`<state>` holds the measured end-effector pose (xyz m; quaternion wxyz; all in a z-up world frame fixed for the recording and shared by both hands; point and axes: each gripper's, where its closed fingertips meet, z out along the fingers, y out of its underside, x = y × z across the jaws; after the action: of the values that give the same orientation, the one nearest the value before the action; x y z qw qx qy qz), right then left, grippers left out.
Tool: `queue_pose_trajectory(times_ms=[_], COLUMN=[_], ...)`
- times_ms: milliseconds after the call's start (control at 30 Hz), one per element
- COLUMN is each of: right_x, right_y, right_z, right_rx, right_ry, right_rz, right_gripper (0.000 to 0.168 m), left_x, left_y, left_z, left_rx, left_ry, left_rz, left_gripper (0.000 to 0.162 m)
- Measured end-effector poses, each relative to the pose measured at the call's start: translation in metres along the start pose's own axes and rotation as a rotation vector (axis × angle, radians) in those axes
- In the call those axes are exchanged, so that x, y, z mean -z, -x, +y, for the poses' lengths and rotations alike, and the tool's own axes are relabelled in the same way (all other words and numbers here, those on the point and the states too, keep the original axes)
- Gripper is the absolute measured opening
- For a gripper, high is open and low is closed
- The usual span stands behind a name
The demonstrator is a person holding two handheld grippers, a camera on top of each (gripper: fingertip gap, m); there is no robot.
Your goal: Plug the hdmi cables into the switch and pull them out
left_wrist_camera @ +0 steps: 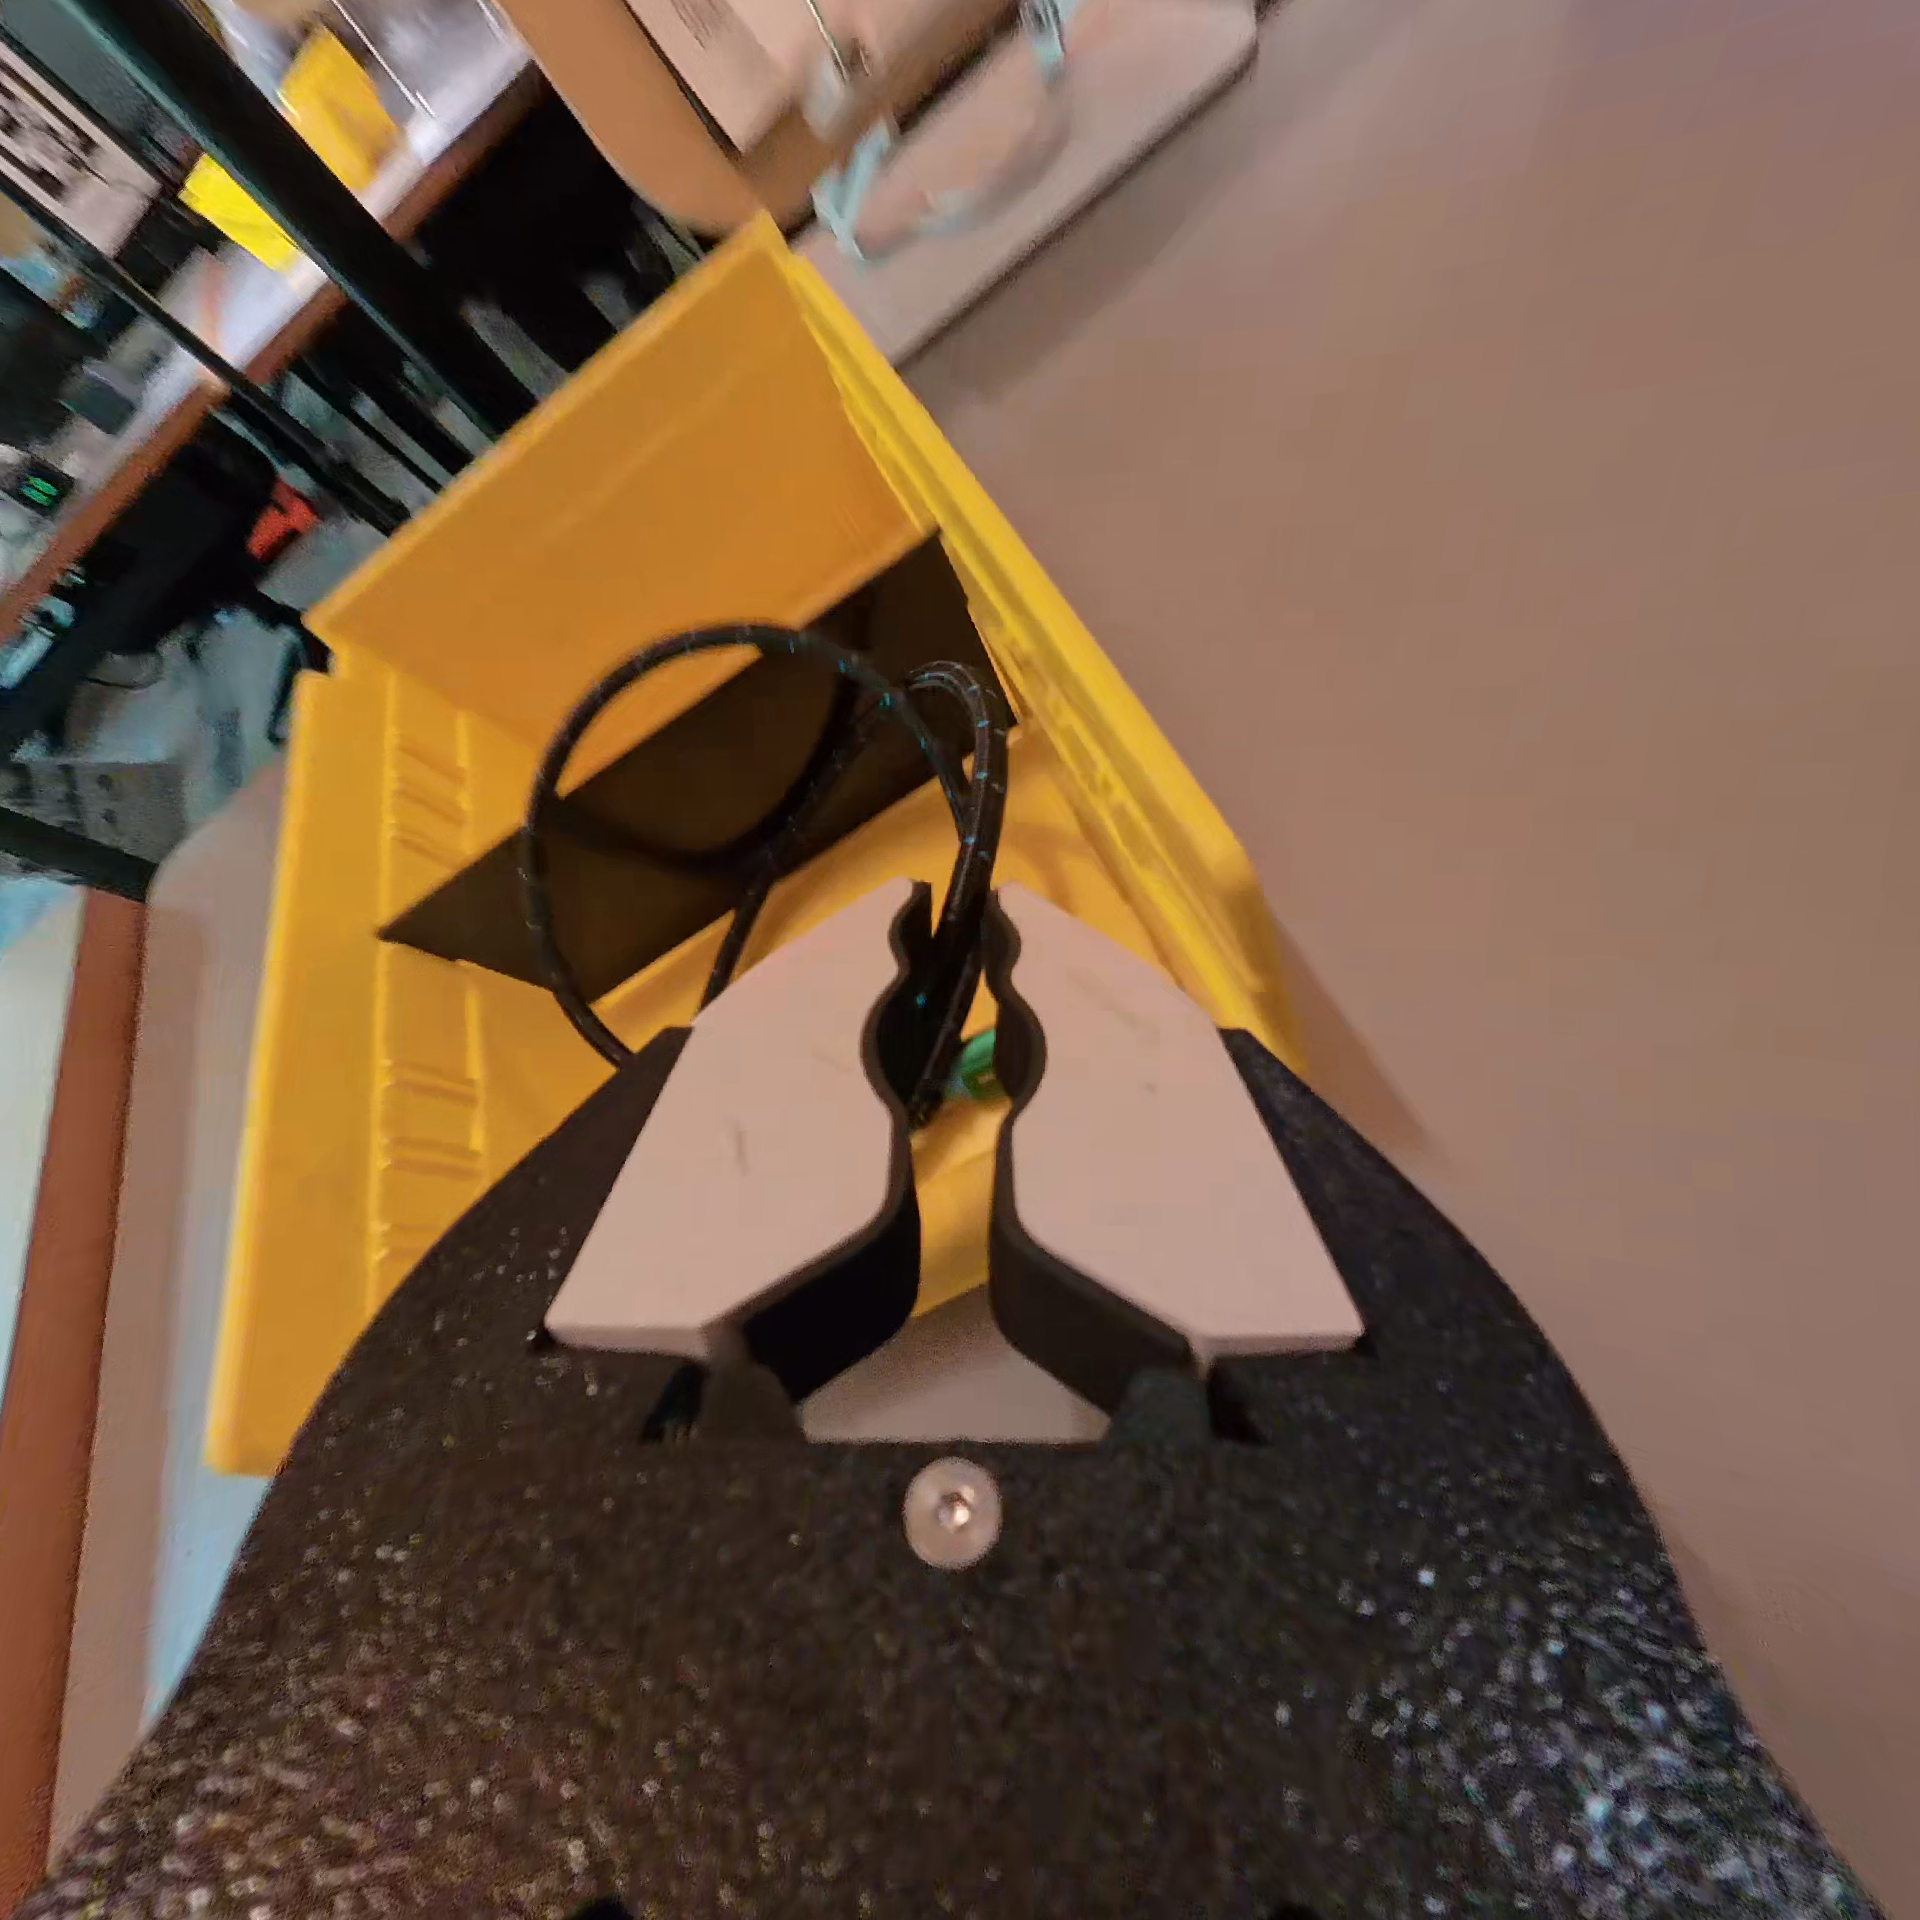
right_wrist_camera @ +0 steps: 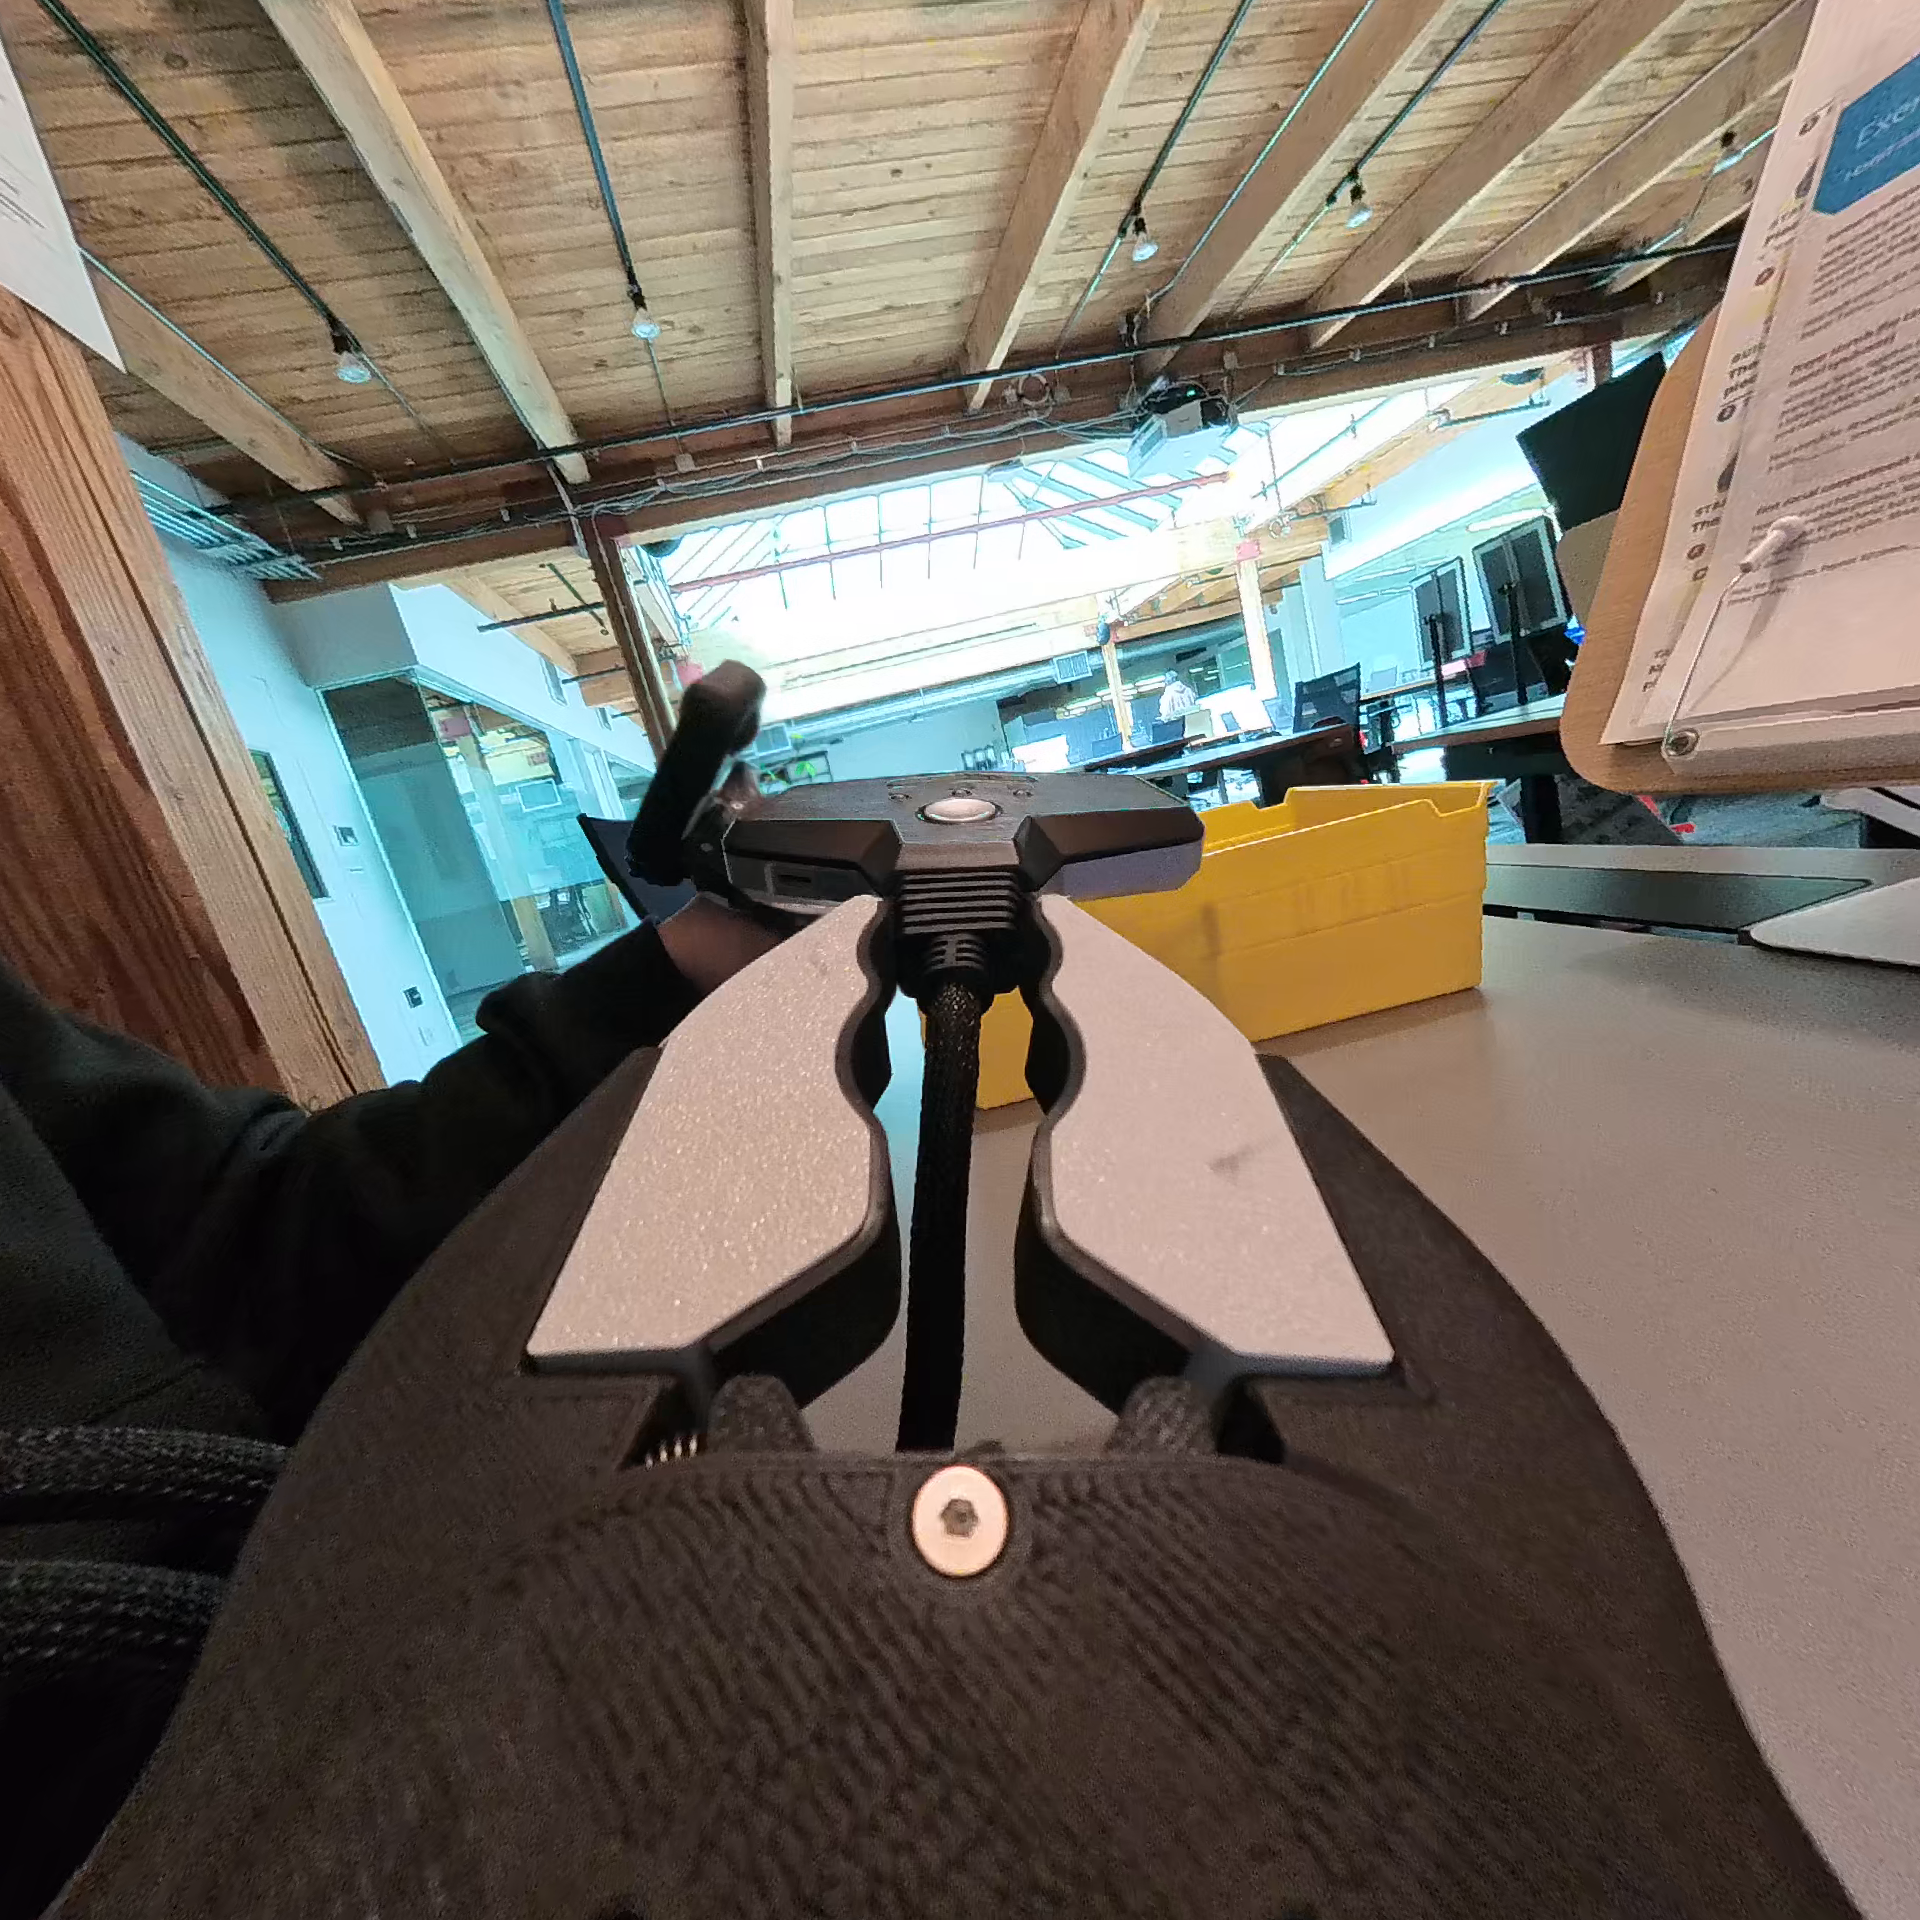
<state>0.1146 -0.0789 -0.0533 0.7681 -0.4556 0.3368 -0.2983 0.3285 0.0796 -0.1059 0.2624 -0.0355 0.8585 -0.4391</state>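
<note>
— Holding the switch [right_wrist_camera: 961,831] up off the table [right_wrist_camera: 1558,1143], we have the right gripper [right_wrist_camera: 958,940] closed on the ribbed plug end of its black braided cable [right_wrist_camera: 940,1195]. Is that a good spot?

— We think so. The ribbed part looks hard, so it should not squash. The cable below it looks bendy and would flop.

— And the switch?

— It looks small and light, with smooth sides. It could wobble if we push a plug in hard.

— Where is the other cable?

— Our left gripper [left_wrist_camera: 951,935] has its fingers nearly together around a thin black cable [left_wrist_camera: 966,831]. We cannot tell if they squeeze it. It loops over the yellow bin [left_wrist_camera: 623,540].

— So we should grab that one by its hard plug, not the soft cord.
</note>
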Motion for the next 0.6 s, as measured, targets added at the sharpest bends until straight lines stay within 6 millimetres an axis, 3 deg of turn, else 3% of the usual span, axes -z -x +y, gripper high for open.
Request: queue_pose_trajectory(times_ms=[33,133,233,333,500,600], right_x=[0.0,0.001,0.001,0.001,0.005,0.012], right_y=[0.001,0.002,0.003,0.002,0.003,0.004], right_z=[-0.001,-0.002,-0.002,-0.002,-0.01,-0.024], right_rx=[-0.004,-0.013,-0.001,0.001,0.052,0.067], right_ry=[-0.005,-0.024,-0.019,-0.021,-0.06,-0.141], right_rz=[-0.009,-0.022,-0.016,-0.008,-0.004,-0.001], right_gripper=[0.022,0.022,0.022,0.022,0.022,0.022], left_x=[0.005,0.024,0.058,0.094,0.134,0.14], left_y=[0.005,0.025,0.044,0.044,0.0,-0.051], left_z=[-0.008,-0.033,-0.064,-0.096,-0.144,-0.161], left_rx=[0.001,0.035,0.102,0.135,0.142,-0.01], left_ry=[-0.044,-0.187,-0.397,-0.644,-0.971,-1.06], left_rz=[-0.032,-0.176,-0.302,-0.298,-0.052,0.17], left_gripper=[0.008,0.007,0.006,0.006,0.006,0.006])
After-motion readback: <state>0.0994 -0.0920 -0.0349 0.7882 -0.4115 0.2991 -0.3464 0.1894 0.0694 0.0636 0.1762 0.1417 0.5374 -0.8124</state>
